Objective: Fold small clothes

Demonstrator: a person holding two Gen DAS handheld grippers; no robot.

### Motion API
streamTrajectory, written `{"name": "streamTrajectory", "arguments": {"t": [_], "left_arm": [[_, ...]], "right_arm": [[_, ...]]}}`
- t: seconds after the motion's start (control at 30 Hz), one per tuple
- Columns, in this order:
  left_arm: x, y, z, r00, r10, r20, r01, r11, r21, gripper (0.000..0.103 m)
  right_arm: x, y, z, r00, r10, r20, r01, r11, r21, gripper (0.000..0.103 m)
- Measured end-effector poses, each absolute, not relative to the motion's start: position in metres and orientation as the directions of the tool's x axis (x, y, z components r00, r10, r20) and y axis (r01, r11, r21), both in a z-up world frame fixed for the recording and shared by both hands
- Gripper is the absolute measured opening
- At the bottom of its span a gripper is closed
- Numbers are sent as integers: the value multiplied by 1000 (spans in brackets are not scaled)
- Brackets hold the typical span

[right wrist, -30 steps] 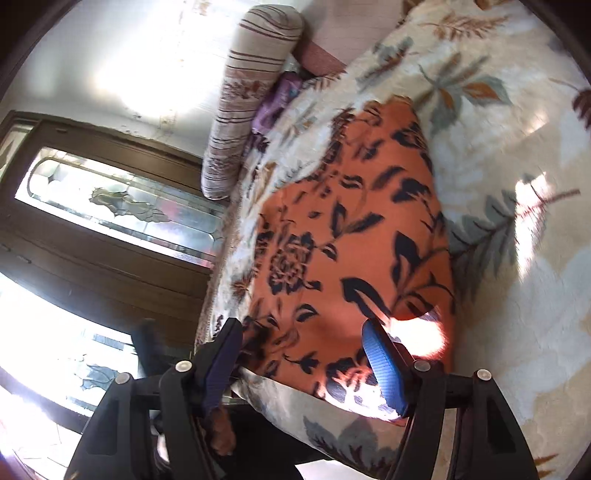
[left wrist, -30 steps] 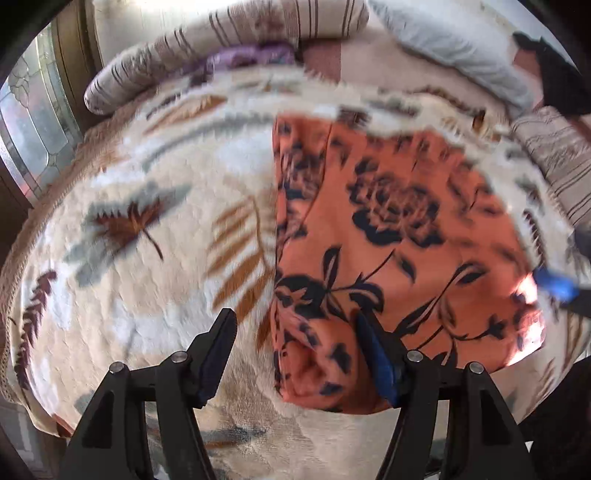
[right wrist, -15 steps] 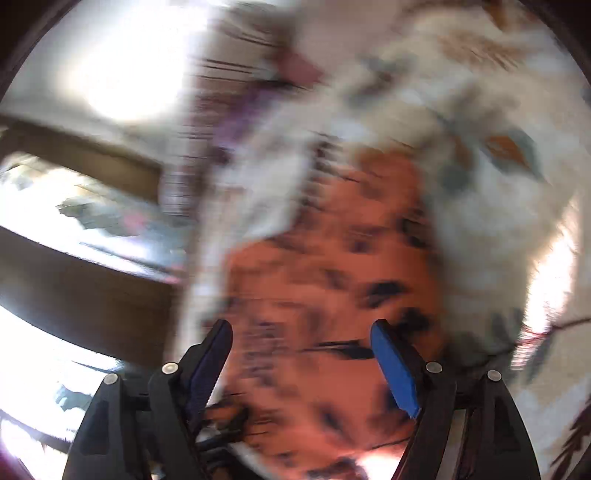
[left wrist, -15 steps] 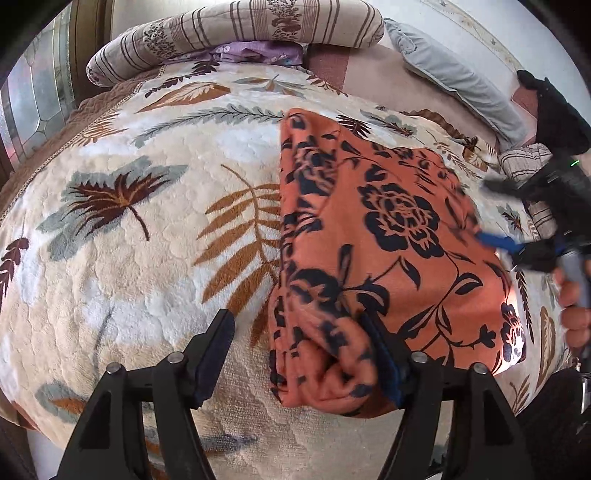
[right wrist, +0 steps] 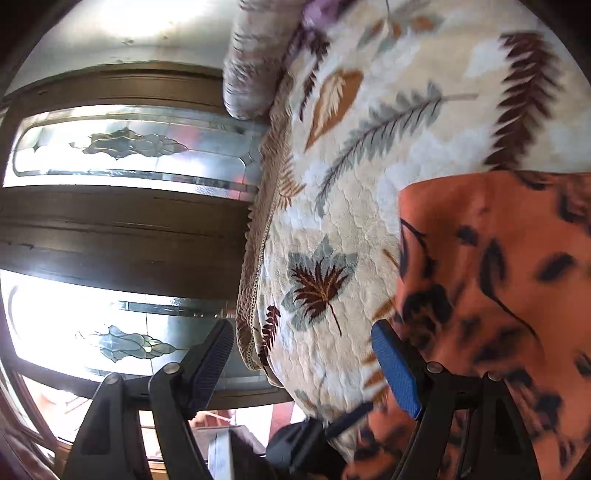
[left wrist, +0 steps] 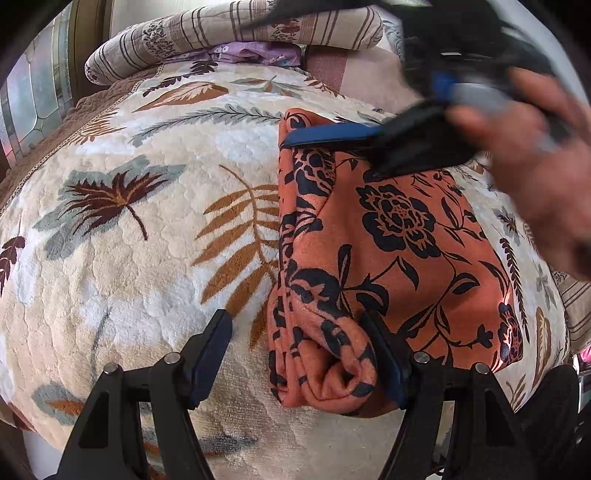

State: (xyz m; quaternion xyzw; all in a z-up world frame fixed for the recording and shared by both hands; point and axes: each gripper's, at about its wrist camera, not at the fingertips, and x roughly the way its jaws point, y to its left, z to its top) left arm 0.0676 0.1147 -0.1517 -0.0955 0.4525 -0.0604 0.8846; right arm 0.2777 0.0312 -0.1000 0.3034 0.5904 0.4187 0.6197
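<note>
2 grippers, left point(left wrist: 301, 354) and right point(right wrist: 303, 363), gape over folded orange garment point(left wrist: 399, 243).

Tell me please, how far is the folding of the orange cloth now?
Partly done: the orange floral garment lies on the leaf-print blanket already doubled into a panel, its left edge bunched in layers. In hand: the right tool reaches its far corner, jaws open; the left tool is open at the near rolled end. Neither grips yet. At least one more fold seems left.

An orange garment point(left wrist: 399, 236) is printed with black flowers; the cream blanket point(left wrist: 147, 258) is patterned with leaves — brown, tan, grey. The bolster point(left wrist: 229, 33) is striped brown; blue pads are borne by both claws.
</note>
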Motion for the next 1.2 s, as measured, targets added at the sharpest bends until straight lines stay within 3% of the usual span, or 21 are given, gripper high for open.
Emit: {"name": "streamTrajectory", "arguments": {"t": [0.07,0.13,0.27,0.4,0.5,0.6,0.67,0.8,0.83,0.87,0.9,0.97,1.07,1.13,1.2], "left_arm": [[68,116,-152,583,-197,-788,19,973,-229,73],[69,117,-152,581,-206,-788,17,970,-242,73],[69,116,-152,581,-200,-789,12,972,-237,73],[68,111,-152,594,-183,-783,18,977,-214,73],[64,110,-151,600,-188,-777,24,976,-217,74],[60,113,-147,621,-184,-762,9,974,-228,74],[56,115,-141,642,-187,-743,6,971,-240,74],[45,110,-124,696,-195,-691,38,971,-235,74],[45,107,-123,692,-198,-694,44,971,-233,74],[48,105,-126,674,-204,-710,48,971,-233,74],[52,102,-131,646,-202,-737,44,973,-228,74],[58,100,-142,593,-176,-786,27,980,-198,74],[50,105,-128,627,-204,-752,18,969,-247,74],[49,108,-123,627,-224,-746,13,960,-278,74],[56,108,-132,558,-203,-804,-20,966,-258,74]], "right_arm": [[302,32,-122,31,852,-522,-96,523,847,79],[313,19,-137,72,880,-469,2,470,883,79],[305,7,-110,138,908,-395,-60,406,912,79],[317,-2,-135,172,873,-457,13,462,887,78],[317,-14,-137,220,886,-408,57,406,912,78],[287,-31,-104,216,899,-382,-39,399,916,78],[250,-64,-87,247,872,-422,-98,455,885,78],[180,-141,-98,291,861,-418,-68,455,888,83],[167,-157,-115,273,861,-430,-32,455,890,85],[156,-174,-134,270,847,-458,17,471,882,80],[149,-188,-148,295,864,-409,55,412,910,74],[133,-207,-149,337,870,-360,75,356,931,77],[111,-210,-136,358,864,-355,-7,383,924,87],[104,-209,-145,332,853,-403,-15,432,902,87],[99,-214,-148,356,849,-391,5,417,909,86]]}}
